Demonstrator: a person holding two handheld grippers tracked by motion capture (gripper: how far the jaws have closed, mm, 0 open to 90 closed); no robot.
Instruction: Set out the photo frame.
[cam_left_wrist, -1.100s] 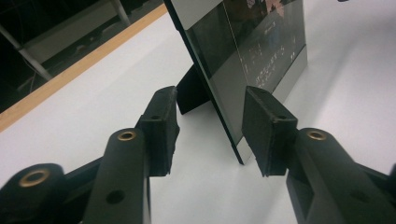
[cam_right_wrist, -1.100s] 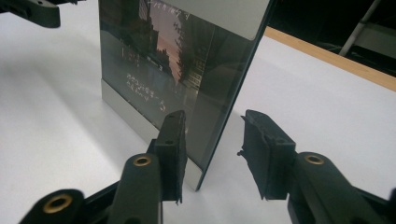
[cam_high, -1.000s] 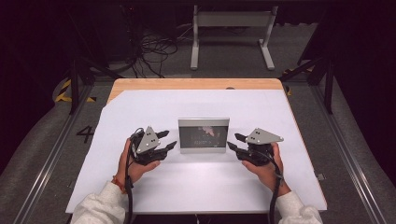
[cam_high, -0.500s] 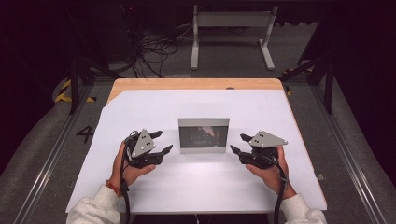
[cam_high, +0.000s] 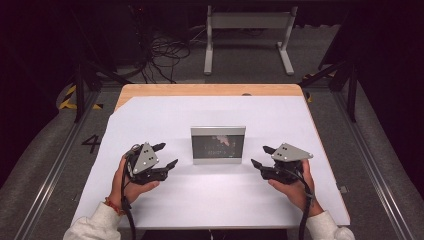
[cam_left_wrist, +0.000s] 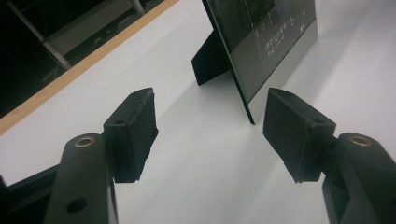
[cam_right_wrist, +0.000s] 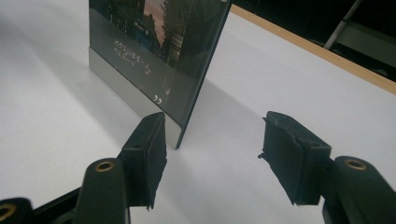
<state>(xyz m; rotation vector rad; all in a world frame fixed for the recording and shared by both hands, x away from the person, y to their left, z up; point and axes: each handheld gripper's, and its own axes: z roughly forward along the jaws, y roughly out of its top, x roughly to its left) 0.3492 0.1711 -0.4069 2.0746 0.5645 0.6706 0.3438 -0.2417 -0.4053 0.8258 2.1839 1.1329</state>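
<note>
A small picture frame with a silver border and a dark photo stands upright in the middle of the white table cover. My left gripper sits to its left, a short way off, jaws apart with nothing between them. My right gripper is at the frame's right side, also open and empty. Both pairs of jaws have just been opening. In the left gripper view the picture frame shows its black back stand. The picture frame's near corner rises just beyond the jaws in the right gripper view.
The table's wooden far edge borders the white cover. Beyond it on the floor lie cables and a grey metal stand. Black tripod legs stand at the right, and floor rails run along both sides.
Both grippers have drawn back from the picture frame's sides toward the near edge, the left one more, and their jaws have opened wider. The frame has stayed standing where it was.
</note>
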